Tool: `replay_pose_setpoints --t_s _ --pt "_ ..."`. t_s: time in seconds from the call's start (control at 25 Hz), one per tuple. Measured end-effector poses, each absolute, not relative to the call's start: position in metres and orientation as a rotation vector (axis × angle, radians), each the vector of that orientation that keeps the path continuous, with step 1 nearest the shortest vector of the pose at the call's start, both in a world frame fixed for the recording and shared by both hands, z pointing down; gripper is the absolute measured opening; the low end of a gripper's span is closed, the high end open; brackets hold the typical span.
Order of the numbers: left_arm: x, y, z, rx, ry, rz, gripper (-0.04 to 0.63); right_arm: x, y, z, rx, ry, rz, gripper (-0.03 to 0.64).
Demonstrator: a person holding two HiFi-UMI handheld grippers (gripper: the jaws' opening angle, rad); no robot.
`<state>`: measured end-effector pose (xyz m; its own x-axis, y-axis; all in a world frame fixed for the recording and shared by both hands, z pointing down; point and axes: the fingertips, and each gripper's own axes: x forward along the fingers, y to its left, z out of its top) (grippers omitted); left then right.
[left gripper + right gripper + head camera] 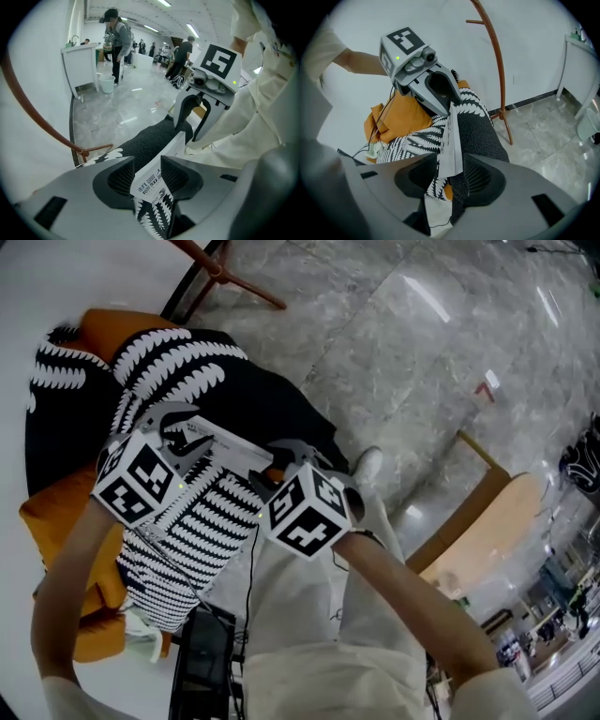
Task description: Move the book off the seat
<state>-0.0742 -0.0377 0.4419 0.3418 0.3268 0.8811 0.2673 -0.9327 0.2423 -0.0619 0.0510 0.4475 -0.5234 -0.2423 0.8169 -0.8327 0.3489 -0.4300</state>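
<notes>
A thin white book (234, 448) hangs between my two grippers above the orange seat (56, 512), which is draped with a black-and-white leaf-patterned throw (187, 521). My left gripper (178, 432) is at the book's left end. In the left gripper view its jaws (147, 176) stand open around the book's printed corner (152, 185), which sits loosely between the pads. My right gripper (281, 465) is at the other end. In the right gripper view it (450, 173) is shut on the book's edge (451, 145), with the left gripper (440, 101) facing it.
A curved red-brown metal stand (497, 70) rises beside the seat by the white wall. A pale wooden chair (487, 521) stands on the grey marble floor to the right. A black device (202, 652) and cables lie below the seat. People (117, 42) stand far off near a white counter (82, 61).
</notes>
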Motion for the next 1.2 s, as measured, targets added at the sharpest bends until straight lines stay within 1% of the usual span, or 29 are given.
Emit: replay_pose_setpoints --t_s 0.28,0.48,0.84,1.0,1.2 --pt "-0.085 -0.056 0.454 2.562 0.612 1.707 0.175 -0.068 0.047 0.449 0.932 -1.973 1.168 0.158" --pt "-0.089 -0.062 0.464 2.565 0.662 1.662 0.187 -0.07 0.042 0.453 0.95 -1.974 1.179 0.16" --pt "-0.091 -0.064 0.483 2.493 0.694 1.578 0.187 -0.067 0.038 0.46 0.944 -1.936 1.175 0.16" --pt "-0.103 -0.052 0.491 2.428 0.822 1.607 0.187 -0.062 0.035 0.467 0.95 -1.919 1.178 0.16" --pt "-0.106 -0.046 0.495 2.393 0.874 1.621 0.187 -0.057 0.03 0.472 0.961 -1.914 1.183 0.163"
